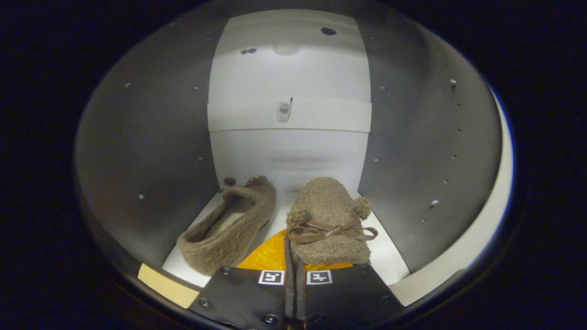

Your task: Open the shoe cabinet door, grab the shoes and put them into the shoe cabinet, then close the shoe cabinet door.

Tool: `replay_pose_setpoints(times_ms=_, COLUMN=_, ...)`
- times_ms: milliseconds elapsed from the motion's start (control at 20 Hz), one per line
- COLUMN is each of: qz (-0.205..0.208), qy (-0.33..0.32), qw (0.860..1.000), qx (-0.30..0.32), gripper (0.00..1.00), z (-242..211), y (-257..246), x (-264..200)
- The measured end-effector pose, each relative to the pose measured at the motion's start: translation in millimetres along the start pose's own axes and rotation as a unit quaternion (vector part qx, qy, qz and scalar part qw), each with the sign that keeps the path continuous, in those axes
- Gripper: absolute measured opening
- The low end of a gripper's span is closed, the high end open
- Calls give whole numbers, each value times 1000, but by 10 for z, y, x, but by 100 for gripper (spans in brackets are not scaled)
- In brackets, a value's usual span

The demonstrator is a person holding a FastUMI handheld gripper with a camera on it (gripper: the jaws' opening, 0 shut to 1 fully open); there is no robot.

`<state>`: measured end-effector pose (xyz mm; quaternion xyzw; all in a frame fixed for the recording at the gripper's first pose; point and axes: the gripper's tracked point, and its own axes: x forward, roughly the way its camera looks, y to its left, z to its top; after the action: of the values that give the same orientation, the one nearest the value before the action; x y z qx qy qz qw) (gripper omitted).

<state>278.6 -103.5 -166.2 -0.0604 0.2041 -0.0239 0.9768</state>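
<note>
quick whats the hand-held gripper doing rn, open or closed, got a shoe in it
hand-held gripper: fingers shut together, apparently pinching the heel edge of the right slipper inside the shoe cabinet; the left slipper lies free beside it.

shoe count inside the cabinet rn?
2. One slipper lies on the cabinet floor ahead-left of the gripper; the bow slipper sits just ahead, its edge pinched between the closed fingers. None seem hidden.

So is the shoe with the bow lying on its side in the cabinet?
No, the shoe with the bow sits flat on its sole just ahead of the claw, whose fingers are closed together; the other shoe is the tilted one.
</note>
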Motion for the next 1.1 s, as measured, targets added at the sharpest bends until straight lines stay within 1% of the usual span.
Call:
replay_pose_setpoints(times_ms=250, qz=-6, qy=-11, qw=1000, qx=1, gripper=4, z=157, y=-55, x=325)
replay_pose_setpoints(times_ms=550, qz=-4, qy=24, qw=999, qx=36, gripper=4, z=72, y=-142, x=697)
replay_pose_setpoints(times_ms=600, qz=-11, qy=24, qw=999, qx=33, gripper=5, z=72, y=-181, x=707)
replay_pose_setpoints(times_ms=750, qz=-13, qy=26, qw=999, qx=19, gripper=5, z=37, y=-151, x=739)
replay_pose_setpoints(times_ms=800, qz=-17, qy=26, qw=999, qx=16, gripper=9, z=37, y=-165, x=734)
replay_pose_setpoints(times_ms=900, qz=-21, qy=28, qw=999, qx=18, gripper=11, z=20, y=-176, x=732)
replay_pose_setpoints(times_ms=950, qz=-22, qy=28, qw=999, qx=17, gripper=15, z=17, y=-176, x=748)
replay_pose_setpoints(times_ms=1100, qz=-21, qy=28, qw=999, qx=15, gripper=34, z=16, y=-148, x=719)
